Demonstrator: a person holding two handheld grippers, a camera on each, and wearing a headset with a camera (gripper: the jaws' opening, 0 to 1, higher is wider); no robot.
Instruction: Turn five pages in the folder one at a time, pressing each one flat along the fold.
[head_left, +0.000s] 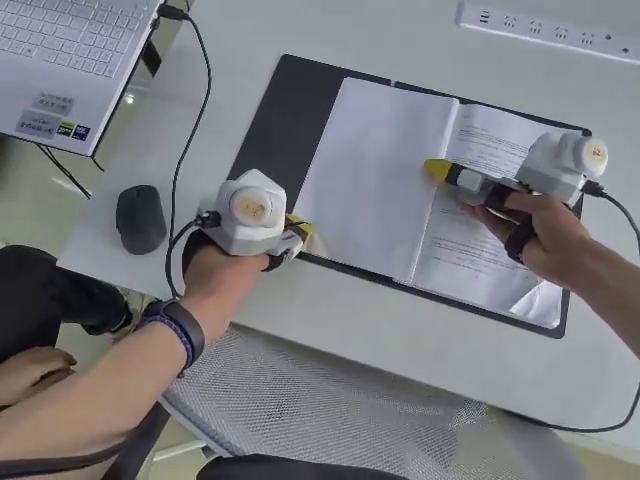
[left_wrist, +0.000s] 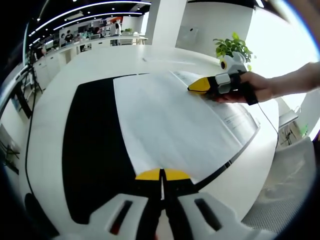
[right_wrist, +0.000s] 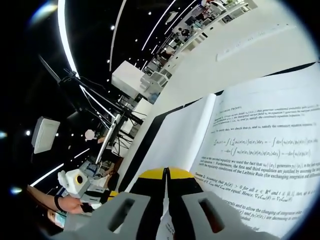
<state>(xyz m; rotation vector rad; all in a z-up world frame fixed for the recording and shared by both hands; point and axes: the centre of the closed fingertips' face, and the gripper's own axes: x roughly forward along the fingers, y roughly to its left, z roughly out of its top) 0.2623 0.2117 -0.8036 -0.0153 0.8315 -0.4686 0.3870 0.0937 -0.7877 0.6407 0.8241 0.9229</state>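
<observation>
Folder is seen steeply from above in head view, and skimmed low from opposite sides in both gripper views.

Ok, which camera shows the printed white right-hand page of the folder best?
The right gripper view: the printed white page lies close, equations readable. The head view shows it small, partly under the right gripper; the left gripper view, foreshortened.

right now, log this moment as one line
black open folder; blank white page lying left; left gripper shut at its corner; right gripper shut, tip on fold
</observation>
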